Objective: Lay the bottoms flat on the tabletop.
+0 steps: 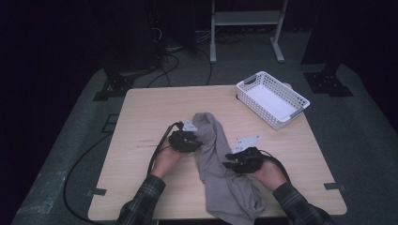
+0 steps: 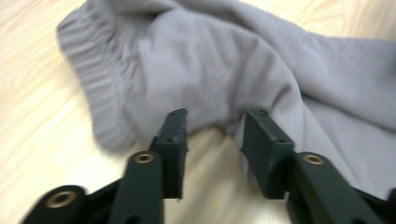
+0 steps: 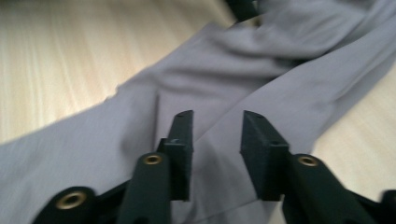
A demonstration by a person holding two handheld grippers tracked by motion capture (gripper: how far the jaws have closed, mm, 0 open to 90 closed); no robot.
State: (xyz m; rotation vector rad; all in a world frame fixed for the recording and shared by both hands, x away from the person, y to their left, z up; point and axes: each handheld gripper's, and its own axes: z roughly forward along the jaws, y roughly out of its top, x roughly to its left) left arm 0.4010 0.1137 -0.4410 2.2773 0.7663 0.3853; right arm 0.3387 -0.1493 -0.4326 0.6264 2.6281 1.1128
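A grey, soft knitted garment [image 1: 217,164] with a ribbed cuff lies rumpled on the pale wood-grain table [image 1: 141,112], running from the table's middle down toward 6 o'clock, where its broad end reaches the near edge. The left gripper [image 1: 196,144] sits at the cloth's 9 o'clock side, held in the person's left hand [image 1: 165,159] in a plaid sleeve; in the left gripper view its black jaws stand partly apart with nothing pinched between them, bare table showing in the gap and the ribbed cuff [image 2: 95,93] just ahead toward 11 o'clock. The right gripper [image 1: 230,161] rests against the garment's 3 o'clock side, held in the right hand [image 1: 270,173]; in the right gripper view its jaws are likewise parted, hanging over a fold of the grey fabric [image 3: 224,88] without clamping it. A white perforated plastic basket [image 1: 272,98] stands at the table's 2 o'clock corner, well apart from the cloth.
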